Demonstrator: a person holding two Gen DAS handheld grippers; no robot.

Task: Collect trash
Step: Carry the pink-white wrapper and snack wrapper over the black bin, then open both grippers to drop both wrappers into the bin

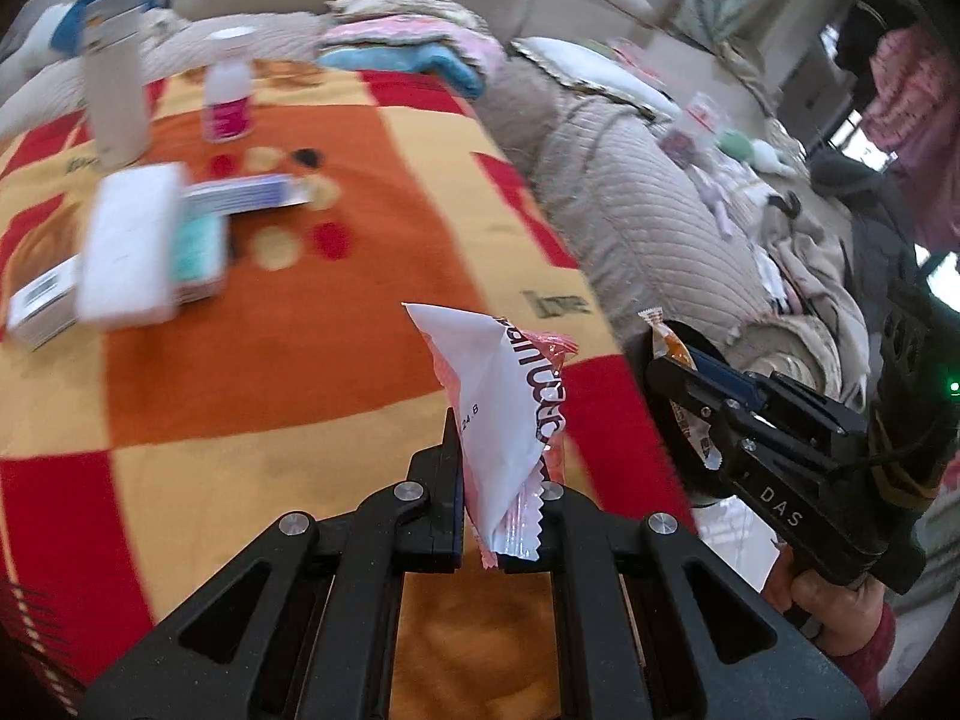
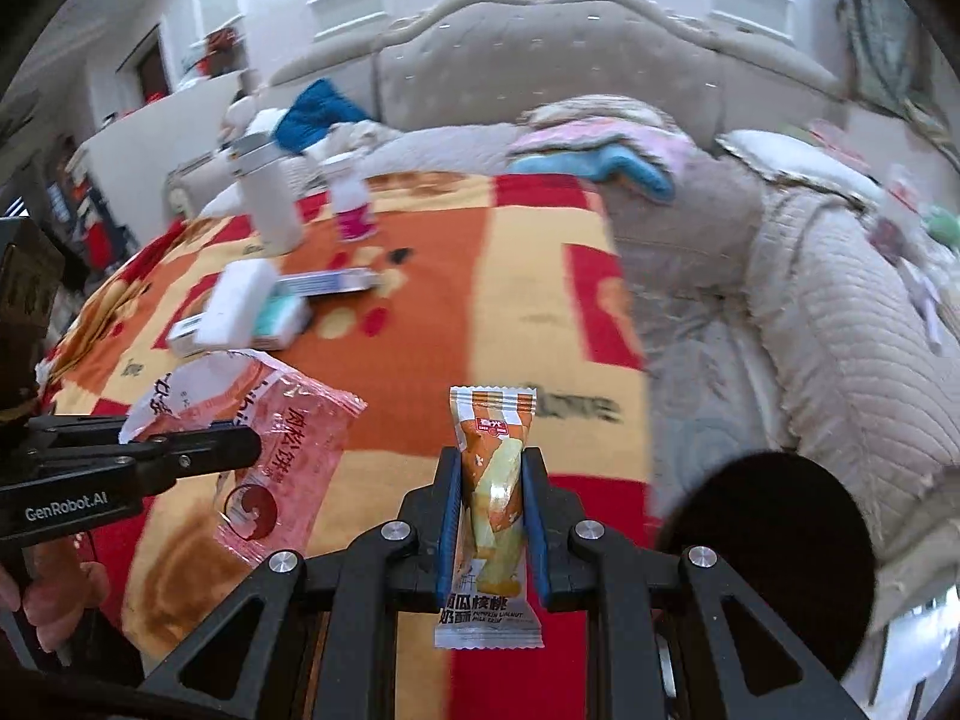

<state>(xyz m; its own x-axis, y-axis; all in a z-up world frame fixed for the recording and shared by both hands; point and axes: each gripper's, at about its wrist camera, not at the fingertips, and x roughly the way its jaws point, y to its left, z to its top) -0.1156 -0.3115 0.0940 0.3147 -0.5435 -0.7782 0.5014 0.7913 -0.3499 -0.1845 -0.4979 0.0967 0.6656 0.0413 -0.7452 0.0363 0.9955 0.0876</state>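
Note:
My left gripper (image 1: 501,468) is shut on a pink and white snack wrapper (image 1: 510,402), held above the patterned blanket. The wrapper also shows in the right wrist view (image 2: 270,456), hanging from the left gripper (image 2: 240,450). My right gripper (image 2: 492,498) is shut on an orange candy wrapper (image 2: 492,480), held upright over the blanket's near edge. In the left wrist view the right gripper (image 1: 678,372) sits to the right with the orange wrapper (image 1: 669,342) sticking out. A round black bin opening (image 2: 774,552) lies low at the right.
On the red, orange and yellow blanket (image 1: 390,180) stand a white flask (image 1: 117,96) and a small pink-labelled bottle (image 1: 228,102). A tissue pack (image 1: 129,246) and flat boxes (image 1: 252,195) lie nearby. Folded towels (image 1: 408,48) and beige quilts (image 1: 648,198) lie behind and right.

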